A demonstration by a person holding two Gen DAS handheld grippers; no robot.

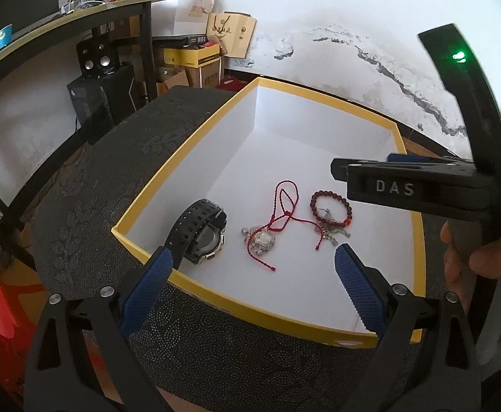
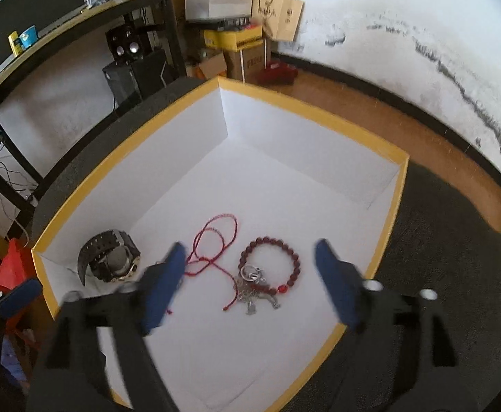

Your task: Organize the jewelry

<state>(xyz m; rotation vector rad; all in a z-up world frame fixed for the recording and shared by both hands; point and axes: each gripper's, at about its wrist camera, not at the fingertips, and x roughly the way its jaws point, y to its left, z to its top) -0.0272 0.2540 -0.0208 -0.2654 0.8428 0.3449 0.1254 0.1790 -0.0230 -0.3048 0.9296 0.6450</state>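
**Both grippers wide over the yellow-rimmed box, jewelry lying on its floor**

From your left wrist camera, your left gripper (image 1: 254,267) hangs over the near wall of the shallow white cardboard box with the yellow rim (image 1: 319,94). Its two blue ribbed fingers (image 1: 147,292) stand far apart with nothing between them. On the box floor the black rubber-strapped wristwatch with a round metal-edged face (image 1: 202,231) lies on its side by the near left wall, just beyond your left finger. To its right lies the red braided cord with small silver beads and a pale charm (image 1: 278,221), and just beside that the dark red round-bead bracelet (image 1: 331,207), which overlaps a small heap of silver chain and charms (image 1: 333,235). Your right gripper (image 1: 419,185) reaches in from the right above that bracelet, held by your hand (image 1: 487,267); seen side-on here, its opening cannot be read. The box sits on a dark patterned cloth (image 1: 89,206).

From your right wrist camera, your right gripper (image 2: 250,278) is spread wide and empty, its blue fingers (image 2: 336,288) slightly blurred. The bracelet (image 2: 271,264) and the silver chain heap (image 2: 254,292) lie on the floor between the fingers, untouched by either. The red cord (image 2: 216,243) runs beside your left-hand finger, and the watch (image 2: 109,261) sits well to the left, near the box corner.
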